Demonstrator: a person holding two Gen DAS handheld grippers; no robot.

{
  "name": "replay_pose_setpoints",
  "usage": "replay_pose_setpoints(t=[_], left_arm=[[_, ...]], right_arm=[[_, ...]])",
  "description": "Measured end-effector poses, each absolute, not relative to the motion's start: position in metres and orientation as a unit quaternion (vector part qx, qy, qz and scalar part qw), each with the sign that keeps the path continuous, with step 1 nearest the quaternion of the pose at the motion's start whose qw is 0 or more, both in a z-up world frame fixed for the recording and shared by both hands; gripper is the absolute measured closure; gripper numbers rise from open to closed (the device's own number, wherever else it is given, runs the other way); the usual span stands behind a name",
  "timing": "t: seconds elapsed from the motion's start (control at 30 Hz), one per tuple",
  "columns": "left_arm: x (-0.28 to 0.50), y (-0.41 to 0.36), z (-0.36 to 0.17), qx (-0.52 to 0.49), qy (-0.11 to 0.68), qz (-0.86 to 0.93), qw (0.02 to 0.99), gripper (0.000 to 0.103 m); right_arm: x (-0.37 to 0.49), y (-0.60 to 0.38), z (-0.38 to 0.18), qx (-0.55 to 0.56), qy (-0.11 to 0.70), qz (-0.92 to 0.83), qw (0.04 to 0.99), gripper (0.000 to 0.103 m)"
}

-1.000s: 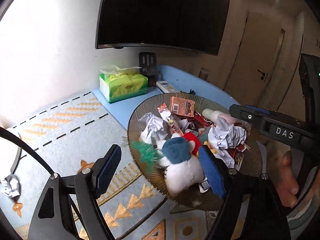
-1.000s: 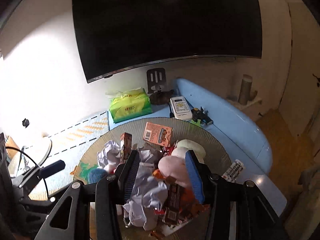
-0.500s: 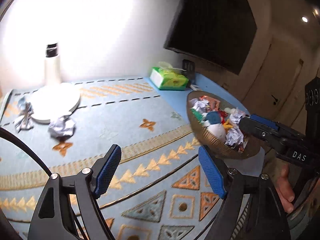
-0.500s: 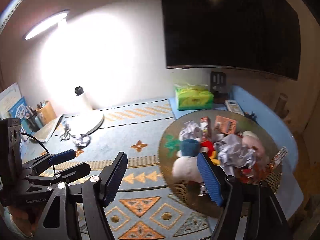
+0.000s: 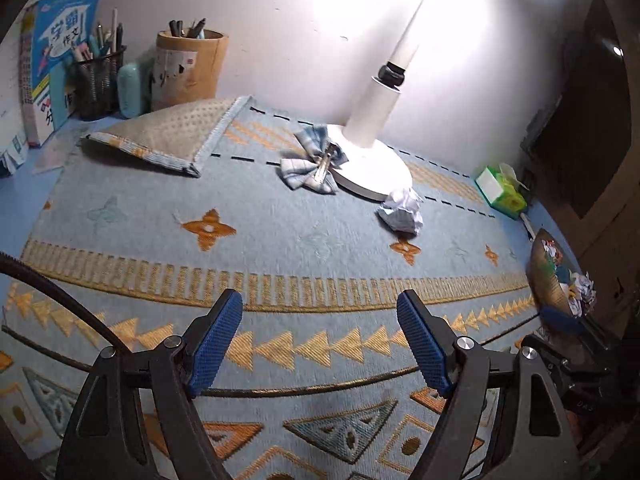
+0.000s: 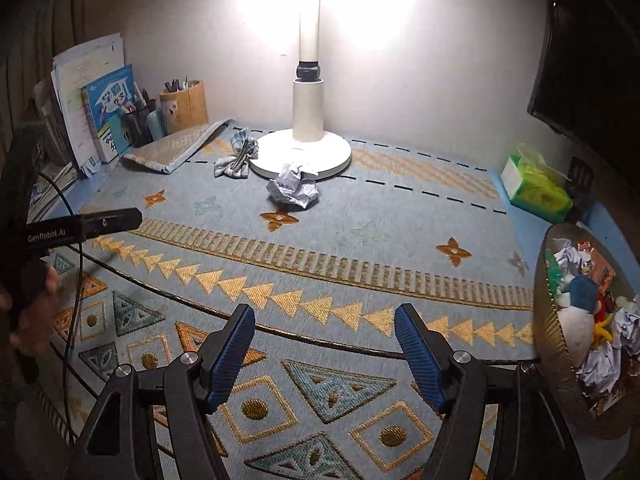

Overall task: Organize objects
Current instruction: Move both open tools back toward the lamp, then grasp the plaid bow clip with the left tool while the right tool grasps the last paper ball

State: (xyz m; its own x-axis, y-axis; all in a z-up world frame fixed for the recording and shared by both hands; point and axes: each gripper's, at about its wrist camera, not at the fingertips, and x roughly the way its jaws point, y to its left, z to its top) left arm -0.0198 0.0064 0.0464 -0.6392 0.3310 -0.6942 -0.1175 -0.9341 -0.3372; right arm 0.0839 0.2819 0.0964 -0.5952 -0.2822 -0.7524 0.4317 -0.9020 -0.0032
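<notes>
- the left gripper (image 5: pixel 320 340) is seen spread wide over the patterned blue mat (image 5: pixel 280 248), nothing caught between its blue pads
- same deal with the right gripper (image 6: pixel 324 352), jaws apart and empty, pointed down at the mat's triangle border
- a crumpled paper ball (image 6: pixel 293 190) is found lying on the mat, touching the front edge of the white lamp base (image 6: pixel 300 156)
- a checked cloth bow (image 6: pixel 236 158) with a metal clip is parked just left of that base, its upper end resting on the base rim in the left wrist view
- over at the right edge a round woven basket (image 6: pixel 548 320) is stuffed with things: a white plush toy with a blue cap (image 6: pixel 580 308), more paper wads, snack wrappers
- a green tissue box (image 6: pixel 534 186) is set by the back wall, right of the lamp
- the mat's far left corner (image 5: pixel 176 136) is folded over, underside showing
- behind it pen holders (image 5: pixel 188 68) and a blue book (image 5: pixel 56 52) are lined up along the wall
- the left gripper's handle and a hand (image 6: pixel 28 308) on it can be spotted at the left edge of the right wrist view
</notes>
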Motion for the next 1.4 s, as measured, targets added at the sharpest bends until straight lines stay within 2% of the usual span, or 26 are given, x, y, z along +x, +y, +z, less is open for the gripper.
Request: replay_pose_setpoints(t=[0.03,0.1,0.2,0.37,0.47,0.73,0.93,1.13,1.2,1.23,1.27,1.3,1.33,1.37,1.4], left_arm=[[-0.025,0.003,0.048,-0.401,-0.127,0.9,0.117,0.024],[-0.033,0.002,0.046,-0.393,-0.106,0.908,0.099,0.016],[-0.047,0.01,0.035,-0.394,-0.081,0.913,0.07,0.015],[-0.085,0.012,0.022,-0.422,-0.118,0.897,0.052,0.015],[-0.113,0.022,0.026,-0.418,-0.119,0.897,0.079,0.015],[-0.171,0.067,0.019,-0.408,-0.003,0.907,0.1,0.015],[-0.187,0.055,0.011,-0.414,-0.037,0.901,0.126,0.015],[-0.189,0.066,0.01,-0.424,-0.012,0.891,0.158,0.016],[-0.19,0.067,0.01,-0.423,-0.014,0.891,0.166,0.02],[-0.19,0.067,0.011,-0.422,-0.019,0.89,0.172,0.023],[-0.19,0.066,0.011,-0.419,-0.026,0.889,0.185,0.034],[-0.19,0.065,0.011,-0.418,-0.03,0.887,0.193,0.039],[-0.19,0.065,0.011,-0.418,-0.032,0.887,0.195,0.039],[-0.189,0.065,0.011,-0.417,-0.034,0.887,0.198,0.045],[-0.187,0.066,0.012,-0.414,-0.037,0.886,0.207,0.056]], right_arm=[[0.076,0.28,0.089,0.411,0.08,-0.883,0.211,0.032],[0.063,0.276,0.072,0.429,0.061,-0.871,0.231,0.032],[0.056,0.271,0.052,0.45,0.056,-0.863,0.221,0.032],[0.053,0.268,0.048,0.457,0.074,-0.862,0.209,0.03],[0.055,0.265,0.048,0.453,0.087,-0.863,0.207,0.029],[0.038,0.252,0.049,0.464,0.104,-0.852,0.219,0.029],[-0.026,0.222,0.06,0.457,0.112,-0.854,0.222,0.029],[-0.078,0.194,0.05,0.446,0.101,-0.86,0.225,0.029],[-0.088,0.19,0.05,0.448,0.095,-0.86,0.227,0.03],[-0.091,0.189,0.05,0.444,0.09,-0.862,0.229,0.034],[-0.091,0.187,0.049,0.442,0.09,-0.863,0.227,0.037],[-0.09,0.184,0.047,0.444,0.096,-0.862,0.225,0.047],[-0.087,0.183,0.049,0.435,0.102,-0.866,0.224,0.049],[-0.083,0.183,0.05,0.427,0.105,-0.868,0.229,0.049],[-0.079,0.182,0.051,0.418,0.108,-0.871,0.234,0.05]])
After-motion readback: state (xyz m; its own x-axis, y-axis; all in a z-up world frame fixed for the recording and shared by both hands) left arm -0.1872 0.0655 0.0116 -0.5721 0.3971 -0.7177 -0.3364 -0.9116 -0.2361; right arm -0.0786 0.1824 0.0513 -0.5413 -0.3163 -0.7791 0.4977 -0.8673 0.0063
